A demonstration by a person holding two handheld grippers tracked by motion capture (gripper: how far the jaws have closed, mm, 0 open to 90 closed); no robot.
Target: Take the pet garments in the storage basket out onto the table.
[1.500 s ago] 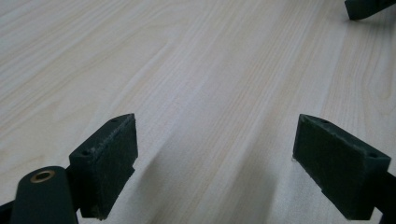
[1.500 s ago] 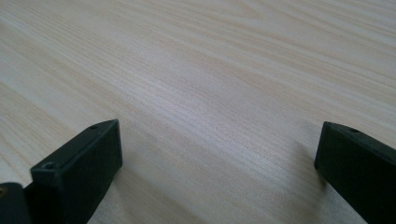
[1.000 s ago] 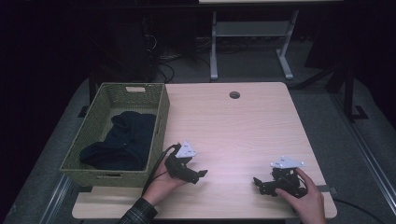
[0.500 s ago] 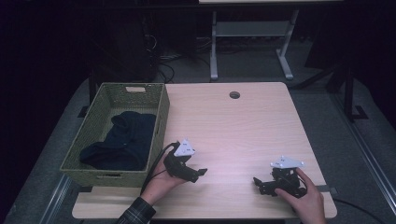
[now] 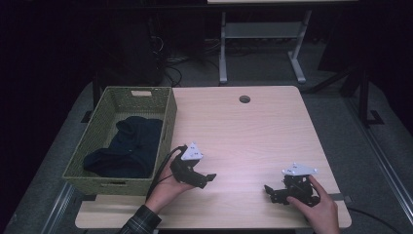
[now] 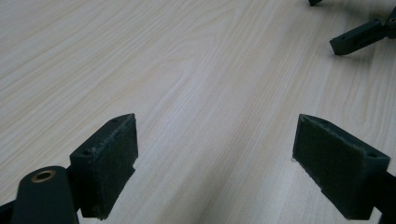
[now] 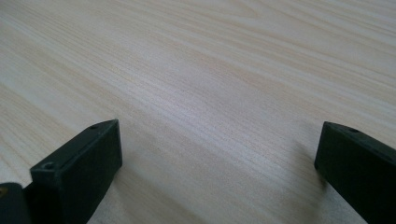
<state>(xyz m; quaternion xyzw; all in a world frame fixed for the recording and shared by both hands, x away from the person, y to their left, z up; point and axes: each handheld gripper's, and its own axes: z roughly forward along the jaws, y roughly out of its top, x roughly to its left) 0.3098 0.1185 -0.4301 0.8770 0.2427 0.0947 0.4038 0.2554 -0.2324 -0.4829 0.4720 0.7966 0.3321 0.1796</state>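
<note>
both jaws of the left hand-held gripper (image 5: 207, 179) are spread wide over the bare desk (image 5: 253, 131). the right hand-held gripper (image 5: 271, 191) is likewise held spread, nothing pinched. a green basket (image 5: 168, 122) with dark cloth (image 5: 129, 148) is seen at the left.

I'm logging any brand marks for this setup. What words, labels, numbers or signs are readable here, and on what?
None: no readable text on the woven basket, the dark cloth inside it, the wooden table, or either tool, left or right.
</note>
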